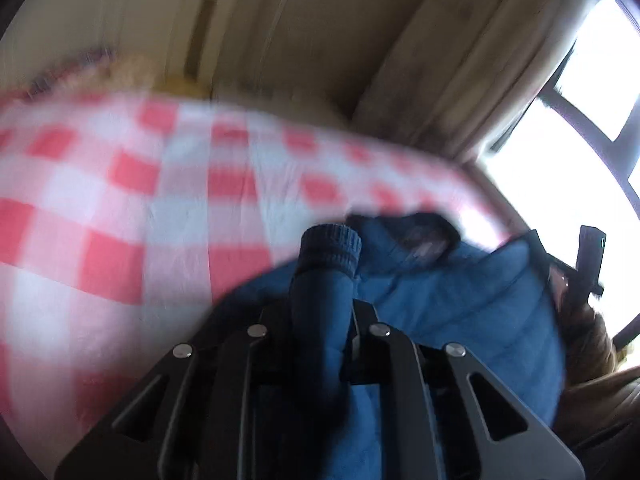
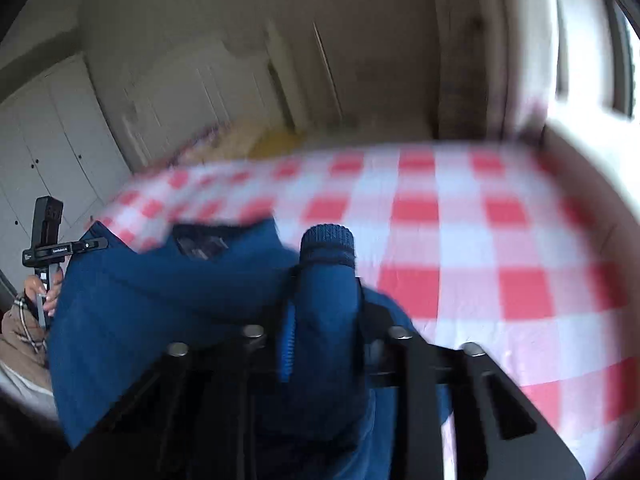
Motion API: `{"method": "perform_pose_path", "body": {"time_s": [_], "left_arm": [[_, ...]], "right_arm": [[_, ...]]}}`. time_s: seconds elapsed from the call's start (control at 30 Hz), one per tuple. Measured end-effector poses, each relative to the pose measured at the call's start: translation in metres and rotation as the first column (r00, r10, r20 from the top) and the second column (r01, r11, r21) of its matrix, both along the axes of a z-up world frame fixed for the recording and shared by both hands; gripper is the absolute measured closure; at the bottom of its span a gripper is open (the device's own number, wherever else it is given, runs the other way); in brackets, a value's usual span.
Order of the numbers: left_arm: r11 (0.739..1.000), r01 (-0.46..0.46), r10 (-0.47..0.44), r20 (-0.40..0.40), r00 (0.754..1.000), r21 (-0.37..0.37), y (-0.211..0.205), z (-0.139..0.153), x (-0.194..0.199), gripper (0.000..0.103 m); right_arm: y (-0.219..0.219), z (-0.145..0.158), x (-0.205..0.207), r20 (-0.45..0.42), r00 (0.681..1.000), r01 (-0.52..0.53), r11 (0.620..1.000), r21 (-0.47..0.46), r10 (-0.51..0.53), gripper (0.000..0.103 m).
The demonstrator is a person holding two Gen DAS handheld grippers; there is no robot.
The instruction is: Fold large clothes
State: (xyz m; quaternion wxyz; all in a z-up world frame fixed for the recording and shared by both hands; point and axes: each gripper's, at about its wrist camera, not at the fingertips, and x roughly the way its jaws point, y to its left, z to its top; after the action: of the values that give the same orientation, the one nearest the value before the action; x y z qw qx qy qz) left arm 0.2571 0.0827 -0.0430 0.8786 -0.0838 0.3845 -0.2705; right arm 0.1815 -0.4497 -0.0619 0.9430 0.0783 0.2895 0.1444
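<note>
clearly soft, bulky and slippery, the blue jacket [image 1: 460, 300] lies on the checked bed [image 1: 120, 200], both grippers [image 1: 322, 312] [image 2: 326, 312] clenched on its 2 sleeves near the cuffs.

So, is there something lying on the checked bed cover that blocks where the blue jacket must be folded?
Nothing visible does. The checked cover ahead of the blue jacket looks bare, though the picture is blurred. Both sleeves are already gripped.

The blue jacket [image 2: 168, 292] is smooth quilted cloth with ribbed knit cuffs [image 2: 328, 246], lying on a soft matt checked bedcover [image 2: 480, 240].
</note>
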Motion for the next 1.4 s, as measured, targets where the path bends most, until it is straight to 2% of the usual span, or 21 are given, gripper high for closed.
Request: {"method": "perform_pose_path", "body": {"time_s": [0.13, 0.23, 0.33, 0.43, 0.5, 0.53, 0.57, 0.6, 0.63, 0.67, 0.7, 0.73, 0.77, 0.83, 0.87, 0.9, 0.97, 1.03, 1.07, 1.2, 1.4], "left_arm": [[0.998, -0.004, 0.014, 0.154, 0.988, -0.067, 0.017, 0.07, -0.039, 0.088], [0.998, -0.034, 0.042, 0.139, 0.989, -0.06, 0.014, 0.084, -0.014, 0.087], [0.995, -0.097, 0.098, 0.037, 0.995, -0.019, 0.001, 0.051, 0.036, 0.087], [0.985, -0.128, 0.138, -0.086, 0.987, 0.113, -0.017, -0.017, 0.073, 0.087], [0.981, -0.126, 0.149, -0.157, 0.976, 0.146, -0.018, -0.055, 0.08, 0.08], [0.982, -0.135, 0.157, -0.171, 0.973, 0.129, -0.014, -0.061, 0.081, 0.078], [0.984, -0.146, 0.163, -0.178, 0.97, 0.106, -0.008, -0.06, 0.081, 0.074], [0.981, -0.158, 0.176, -0.17, 0.97, 0.116, -0.005, -0.056, 0.081, 0.063], [0.974, -0.173, 0.195, -0.152, 0.969, 0.143, -0.004, -0.053, 0.081, 0.055], [0.961, -0.202, 0.227, -0.12, 0.966, 0.187, -0.003, -0.047, 0.079, 0.039], [0.952, -0.221, 0.246, -0.099, 0.964, 0.21, -0.001, -0.042, 0.077, 0.029], [0.944, -0.243, 0.262, -0.062, 0.963, 0.224, 0.003, -0.031, 0.071, 0.026], [0.933, -0.271, 0.283, -0.019, 0.959, 0.238, 0.007, -0.016, 0.065, 0.02], [0.913, -0.317, 0.313, 0.06, 0.948, 0.257, 0.006, 0.014, 0.051, 0.007], [0.914, -0.315, 0.301, 0.092, 0.949, 0.256, 0.001, 0.029, 0.044, 0.003], [0.926, -0.273, 0.249, 0.123, 0.961, 0.26, -0.014, 0.046, 0.035, 0.003], [0.934, -0.183, 0.138, 0.163, 0.977, 0.307, -0.05, 0.066, 0.02, 0.002], [0.92, -0.121, 0.047, 0.202, 0.978, 0.373, -0.092, 0.071, 0.006, 0.002], [0.913, -0.089, 0.005, 0.206, 0.978, 0.399, -0.114, 0.067, 0.001, 0.002], [0.891, 0.006, -0.065, 0.114, 0.991, 0.454, -0.171, 0.03, 0.01, 0.002], [0.868, 0.028, -0.042, 0.017, 0.999, 0.496, -0.178, -0.021, 0.034, 0.002]], "right_arm": [[0.012, 0.064, -0.052, 0.173, 0.985, 0.028, 0.998, -0.048, -0.019, 0.08], [0.007, 0.088, -0.03, 0.182, 0.982, 0.061, 0.996, -0.059, -0.049, 0.08], [0.001, 0.067, 0.021, 0.085, 0.992, 0.098, 0.994, -0.046, -0.094, 0.08], [-0.001, -0.006, 0.084, -0.15, 0.978, 0.136, 0.987, -0.08, -0.147, 0.08], [-0.005, -0.048, 0.1, -0.269, 0.953, 0.132, 0.99, -0.058, -0.142, 0.079], [-0.014, -0.061, 0.099, -0.286, 0.948, 0.149, 0.989, 0.017, -0.138, 0.078], [-0.019, -0.062, 0.097, -0.284, 0.949, 0.156, 0.987, 0.043, -0.138, 0.078], [-0.023, -0.059, 0.095, -0.284, 0.948, 0.166, 0.985, 0.047, -0.146, 0.076], [-0.025, -0.054, 0.093, -0.278, 0.947, 0.176, 0.984, 0.036, -0.16, 0.075], [-0.025, -0.05, 0.092, -0.281, 0.946, 0.179, 0.983, 0.03, -0.164, 0.073], [-0.024, -0.042, 0.09, -0.293, 0.941, 0.181, 0.983, 0.016, -0.169, 0.071], [-0.024, -0.035, 0.088, -0.296, 0.94, 0.181, 0.983, 0.002, -0.173, 0.069], [-0.023, -0.017, 0.081, -0.268, 0.947, 0.18, 0.984, -0.02, -0.178, 0.063], [-0.022, 0.01, 0.07, -0.205, 0.962, 0.174, 0.984, -0.034, -0.177, 0.039], [-0.015, 0.033, 0.063, -0.149, 0.971, 0.179, 0.982, -0.051, -0.185, 0.007], [-0.007, 0.048, 0.056, -0.103, 0.979, 0.172, 0.983, -0.058, -0.177, 0.004], [0.02, 0.071, 0.052, -0.023, 0.994, 0.103, 0.991, -0.08, -0.105, 0.005], [0.054, 0.085, 0.054, 0.028, 0.997, 0.078, 0.987, -0.139, -0.074, 0.012], [0.073, 0.086, 0.056, 0.038, 0.998, 0.054, 0.986, -0.16, -0.048, 0.021], [0.12, 0.058, 0.08, -0.05, 0.999, -0.006, 0.975, -0.224, -0.006, 0.036], [0.143, -0.009, 0.1, -0.195, 0.98, -0.096, 0.94, -0.328, 0.032, 0.036]]}}
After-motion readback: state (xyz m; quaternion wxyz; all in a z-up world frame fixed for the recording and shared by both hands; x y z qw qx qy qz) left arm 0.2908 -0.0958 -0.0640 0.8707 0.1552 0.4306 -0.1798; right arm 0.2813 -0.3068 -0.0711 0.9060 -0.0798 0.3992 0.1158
